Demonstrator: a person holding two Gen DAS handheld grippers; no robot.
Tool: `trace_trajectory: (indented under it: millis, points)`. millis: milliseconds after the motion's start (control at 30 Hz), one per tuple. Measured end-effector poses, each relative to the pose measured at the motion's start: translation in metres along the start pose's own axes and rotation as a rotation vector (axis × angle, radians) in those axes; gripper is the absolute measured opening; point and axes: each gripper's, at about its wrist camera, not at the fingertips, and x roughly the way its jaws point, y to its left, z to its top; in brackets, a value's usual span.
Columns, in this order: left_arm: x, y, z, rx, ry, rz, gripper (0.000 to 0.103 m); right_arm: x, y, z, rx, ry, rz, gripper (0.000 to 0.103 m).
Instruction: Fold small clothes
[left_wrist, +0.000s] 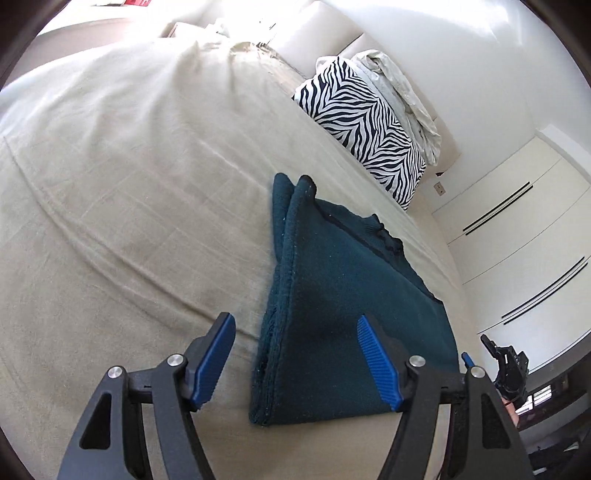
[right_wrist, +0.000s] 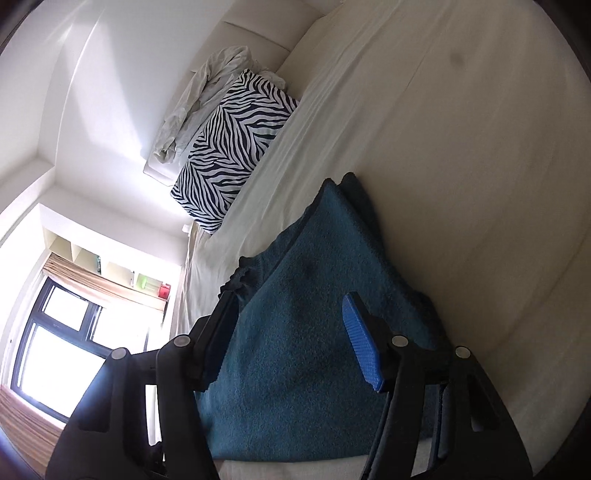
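Note:
A dark teal garment (left_wrist: 332, 295) lies folded in layers on the beige bed cover (left_wrist: 129, 184). My left gripper (left_wrist: 295, 332) is open above the garment's near left edge, one blue pad over the cover, the other over the cloth. In the right wrist view the same teal garment (right_wrist: 314, 314) fills the middle. My right gripper (right_wrist: 291, 314) is open and hovers over it, holding nothing. The right gripper's dark body shows at the far right of the left wrist view (left_wrist: 509, 369).
A zebra-print pillow (left_wrist: 369, 125) leans against the cream headboard (left_wrist: 325, 40), with a crumpled pale cloth (left_wrist: 402, 92) behind it. White wardrobe doors (left_wrist: 517, 229) stand beside the bed. A window (right_wrist: 66, 343) and shelves (right_wrist: 110, 269) show in the right wrist view.

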Motion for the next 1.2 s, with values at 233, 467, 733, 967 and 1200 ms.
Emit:
trace_trajectory:
  millis: [233, 467, 733, 967, 1200]
  points:
    - [0.035, 0.010, 0.007, -0.098, 0.151, -0.073, 0.070, 0.042, 0.073, -0.039, -0.137, 0.179, 0.120, 0.058]
    - [0.050, 0.008, 0.002, -0.227, 0.230, -0.173, 0.070, 0.095, 0.116, -0.082, -0.164, 0.335, 0.181, 0.058]
    - [0.058, 0.036, 0.002, -0.359, 0.227, -0.227, 0.016, 0.176, 0.160, -0.131, -0.197, 0.522, 0.194, 0.058]
    - [0.058, 0.040, 0.002, -0.359, 0.222, -0.257, 0.014, 0.241, 0.167, -0.152, -0.182, 0.626, 0.143, 0.058]
    - [0.048, 0.023, 0.006, -0.337, 0.204, -0.286, 0.014, 0.251, 0.155, -0.157, -0.172, 0.595, 0.192, 0.056]
